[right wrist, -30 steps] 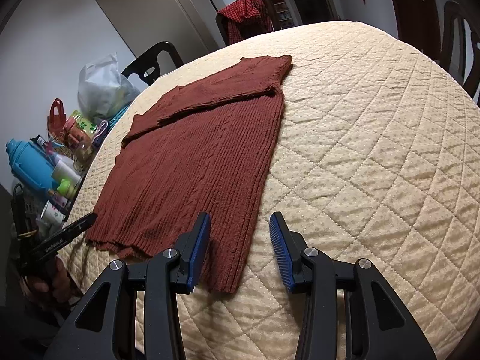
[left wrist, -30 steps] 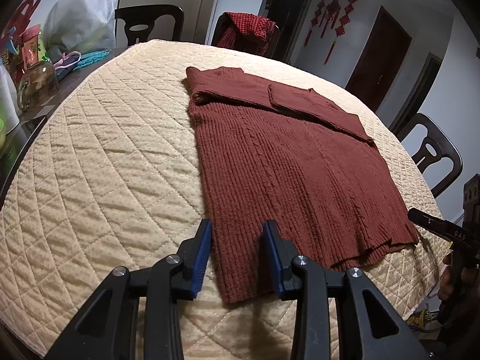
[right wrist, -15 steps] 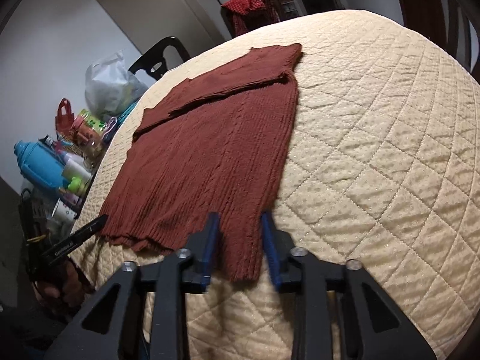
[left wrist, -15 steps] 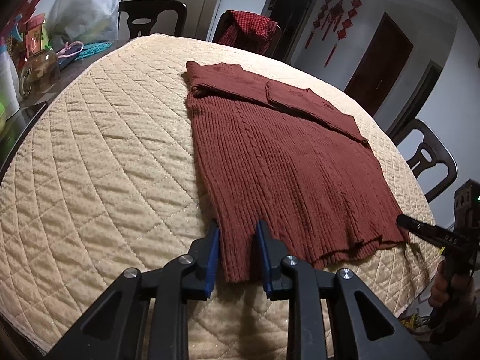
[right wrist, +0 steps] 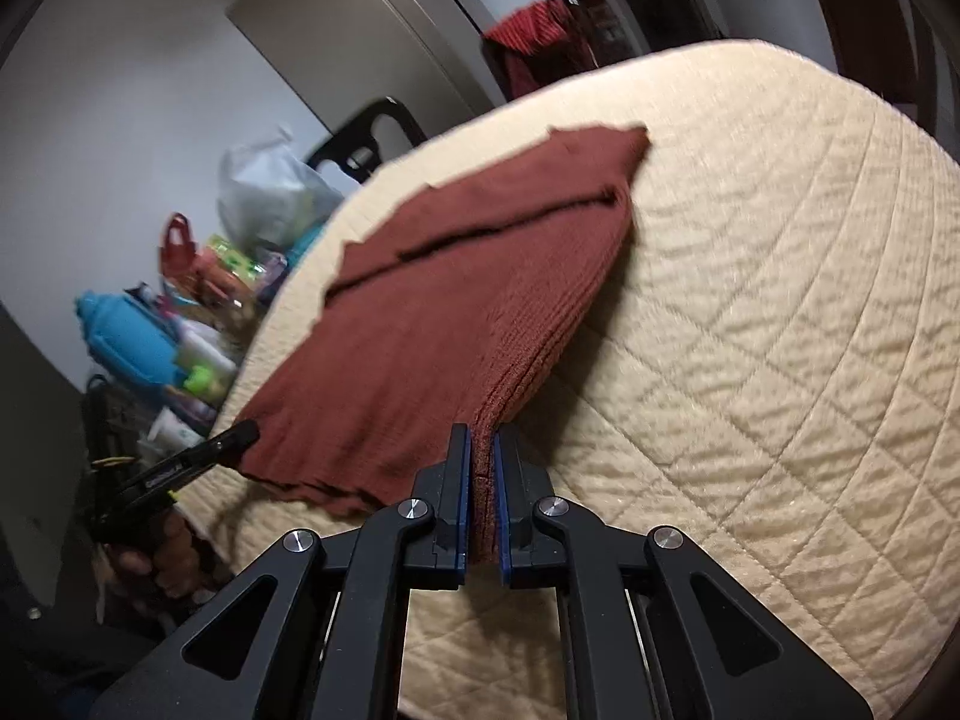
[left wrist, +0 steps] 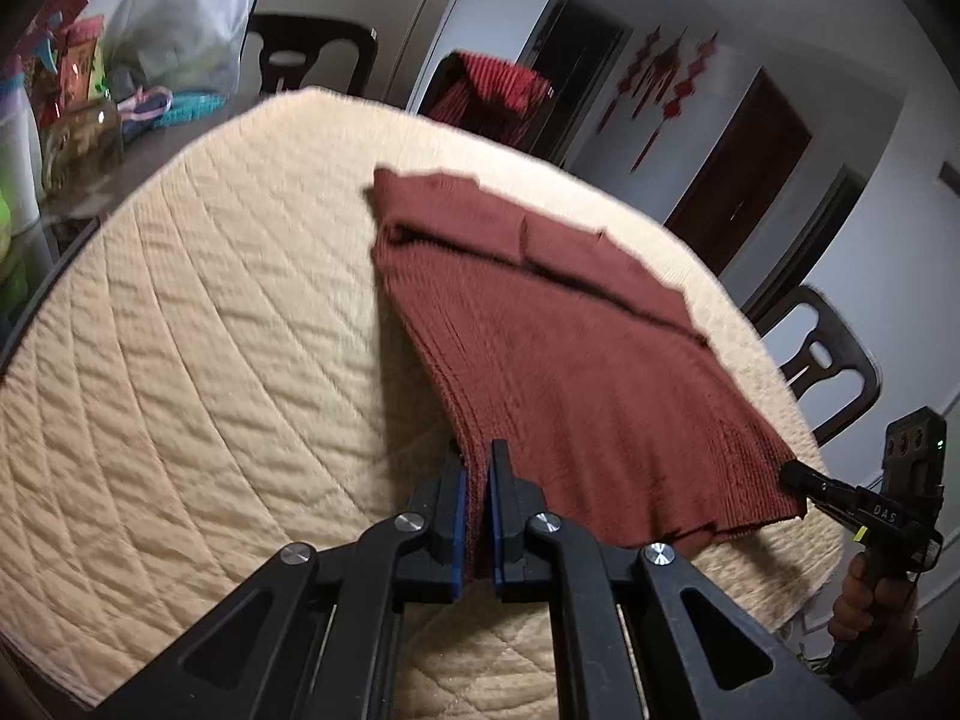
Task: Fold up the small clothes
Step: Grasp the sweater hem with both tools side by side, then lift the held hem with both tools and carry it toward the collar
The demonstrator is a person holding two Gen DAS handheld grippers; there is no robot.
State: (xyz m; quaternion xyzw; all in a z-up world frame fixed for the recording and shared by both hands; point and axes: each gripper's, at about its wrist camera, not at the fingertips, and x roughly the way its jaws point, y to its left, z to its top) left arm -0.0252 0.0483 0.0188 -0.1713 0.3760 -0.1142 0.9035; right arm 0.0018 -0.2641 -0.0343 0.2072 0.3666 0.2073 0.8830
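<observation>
A rust-red ribbed sweater (left wrist: 570,372) lies on the quilted beige table cover (left wrist: 210,330), sleeves folded across its far end. My left gripper (left wrist: 474,450) is closing its jaws, and the blue pads pinch the near-left hem corner, which is raised off the quilt. In the right wrist view the same sweater (right wrist: 450,312) shows, and my right gripper (right wrist: 483,435) is closing its jaws on the near-right hem corner. Each gripper appears in the other's view: the right gripper (left wrist: 798,471) at the hem's right end, the left gripper (right wrist: 246,429) at its left end.
Dark chairs (left wrist: 312,54) (left wrist: 834,360) ring the round table, one draped with a red checked cloth (left wrist: 492,90). A plastic bag (left wrist: 180,18), bottles and a blue container (right wrist: 126,342) crowd the left side. A hand (left wrist: 870,594) holds the right gripper's handle.
Both grippers went from open astride the hem corners to shut on them. The near hem has lifted off the quilt, and both views have tilted up.
</observation>
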